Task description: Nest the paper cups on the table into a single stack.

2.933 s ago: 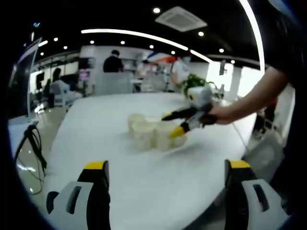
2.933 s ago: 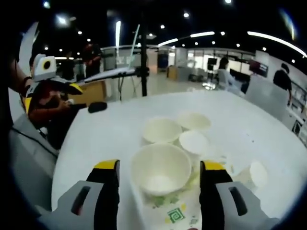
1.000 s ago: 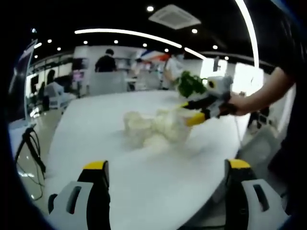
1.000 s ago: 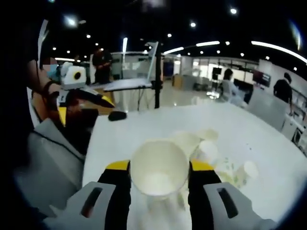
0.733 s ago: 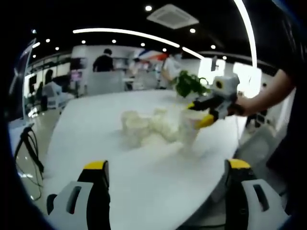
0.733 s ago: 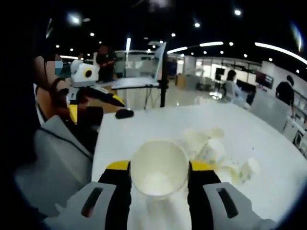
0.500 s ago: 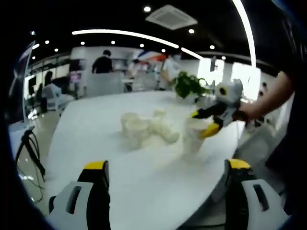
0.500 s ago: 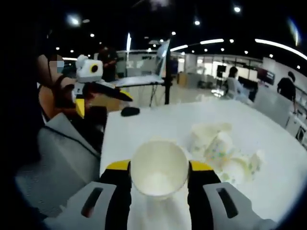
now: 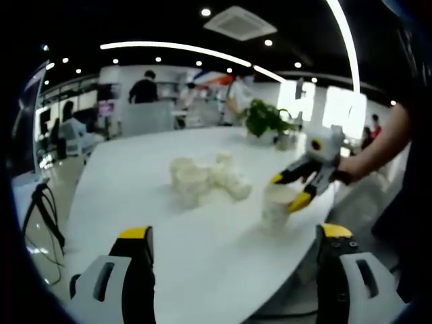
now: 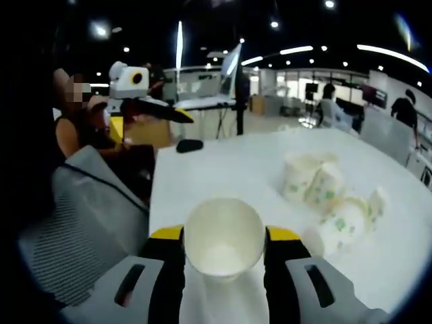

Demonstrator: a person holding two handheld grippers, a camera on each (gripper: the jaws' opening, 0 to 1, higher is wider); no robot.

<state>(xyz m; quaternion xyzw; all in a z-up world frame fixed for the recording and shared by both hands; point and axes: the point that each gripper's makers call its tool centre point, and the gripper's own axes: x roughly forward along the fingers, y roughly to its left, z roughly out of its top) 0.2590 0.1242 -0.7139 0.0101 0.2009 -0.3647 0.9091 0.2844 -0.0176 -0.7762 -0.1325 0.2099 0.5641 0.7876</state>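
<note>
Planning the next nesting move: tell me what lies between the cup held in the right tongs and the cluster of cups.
Bare white table in the left gripper view: nothing between the held cup and the cup cluster.

Lifted out of the cluster of paper cups (image 9: pixel 202 181) since 2.9 s ago: one paper cup (image 10: pixel 223 245), clamped between the jaws of the right gripper (image 9: pixel 291 191); carried toward the near edge of the white table (image 9: pixel 142 196); now upright, its base on the tabletop, well apart from the cluster
</note>
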